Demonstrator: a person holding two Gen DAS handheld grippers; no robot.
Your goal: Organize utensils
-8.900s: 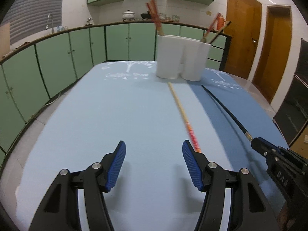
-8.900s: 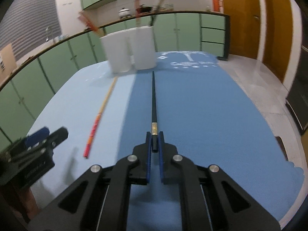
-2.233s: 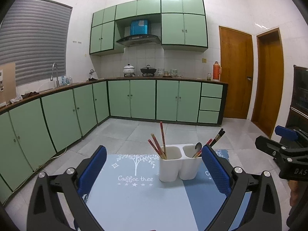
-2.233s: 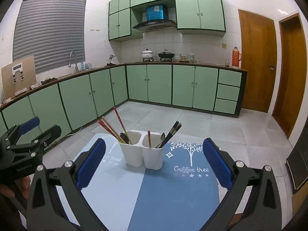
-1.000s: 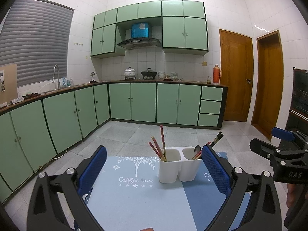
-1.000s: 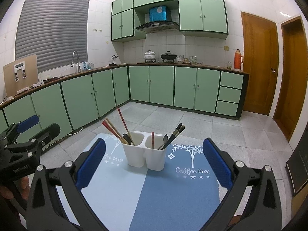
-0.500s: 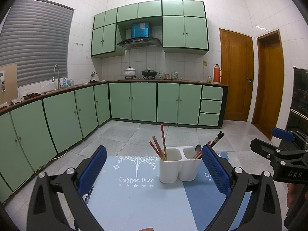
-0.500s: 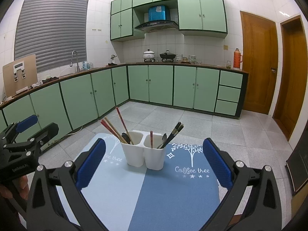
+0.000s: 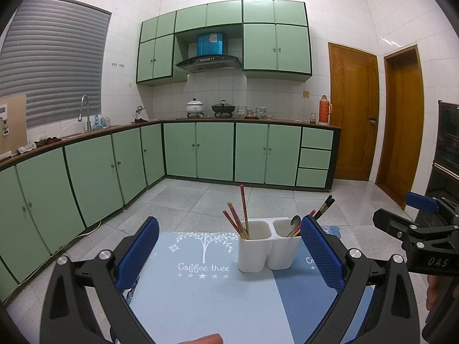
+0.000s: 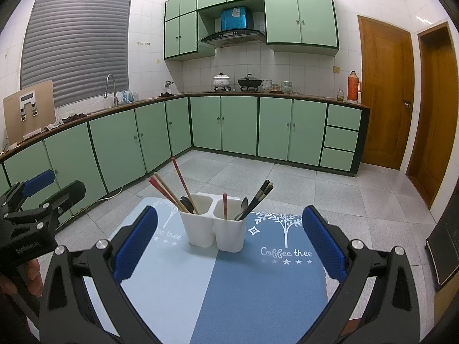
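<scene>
A white two-cup utensil holder (image 9: pixel 265 245) stands at the far end of the blue mat (image 9: pixel 200 292); it also shows in the right wrist view (image 10: pixel 213 225). Red and wooden chopsticks (image 10: pixel 172 189) and a dark spoon stand in its left cup. Black chopsticks (image 10: pixel 258 197), a spoon and a red chopstick stand in its right cup. My left gripper (image 9: pixel 229 255) is open and empty, raised above the mat's near end. My right gripper (image 10: pixel 229 246) is open and empty, held beside it; it also shows in the left wrist view (image 9: pixel 413 218).
The mat (image 10: pixel 258 286) is half light blue, half darker blue, printed "Coffee tree". Green kitchen cabinets (image 9: pixel 215 154) and a tiled floor lie beyond the table. Two wooden doors (image 9: pixel 373 126) are on the right.
Since several seconds ago both chopsticks left the mat and stand in the holder, and both grippers opened and rose. Over the last second nothing has visibly moved.
</scene>
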